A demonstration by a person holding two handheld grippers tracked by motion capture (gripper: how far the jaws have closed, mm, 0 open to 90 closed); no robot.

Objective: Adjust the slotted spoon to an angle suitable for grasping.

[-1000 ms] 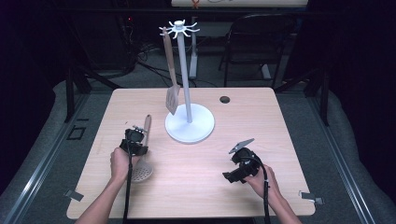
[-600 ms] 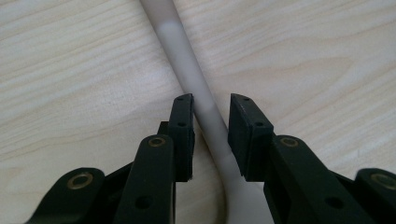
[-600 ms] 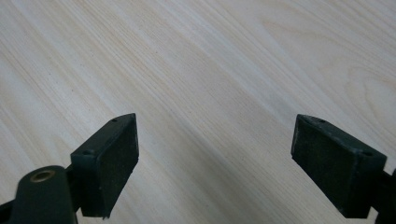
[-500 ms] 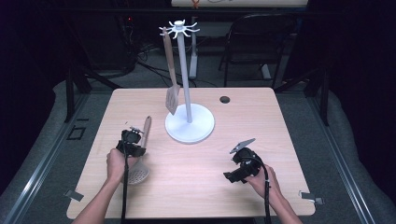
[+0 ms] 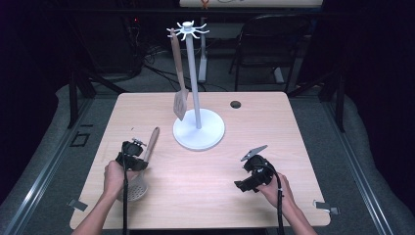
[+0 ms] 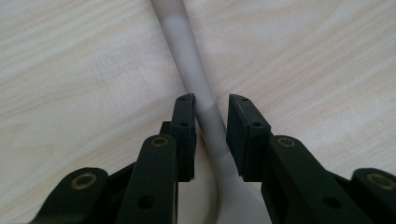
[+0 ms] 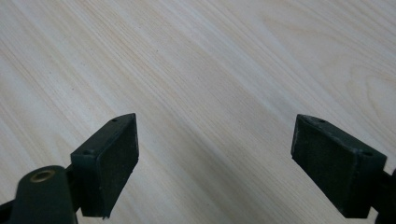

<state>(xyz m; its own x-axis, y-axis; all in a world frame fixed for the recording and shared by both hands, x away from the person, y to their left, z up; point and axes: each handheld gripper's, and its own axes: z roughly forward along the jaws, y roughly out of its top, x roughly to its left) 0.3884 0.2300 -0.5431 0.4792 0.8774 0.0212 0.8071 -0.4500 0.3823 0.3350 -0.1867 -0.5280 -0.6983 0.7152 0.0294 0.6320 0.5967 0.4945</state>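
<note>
Since a second ago the left gripper [image 6: 210, 135] has slid back along the skimmer [image 5: 138, 169] toward the table's [image 5: 293, 127] near edge; its jaws straddle the pale neck, one pad touching, a gap on the other: grip not yet secure. The wooden handle points toward the stand [image 5: 198, 128]. Right gripper [image 7: 215, 154] rests spread wide

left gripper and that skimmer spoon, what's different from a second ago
The left gripper has slid a little back along the skimmer spoon's handle toward the person, and its jaws have been closing around that handle; one pad looks to touch it, the other shows a small gap. The skimmer spoon lies where it did. The right gripper, open over bare table, the utensil stand and its hanging spatula are unchanged.
</note>
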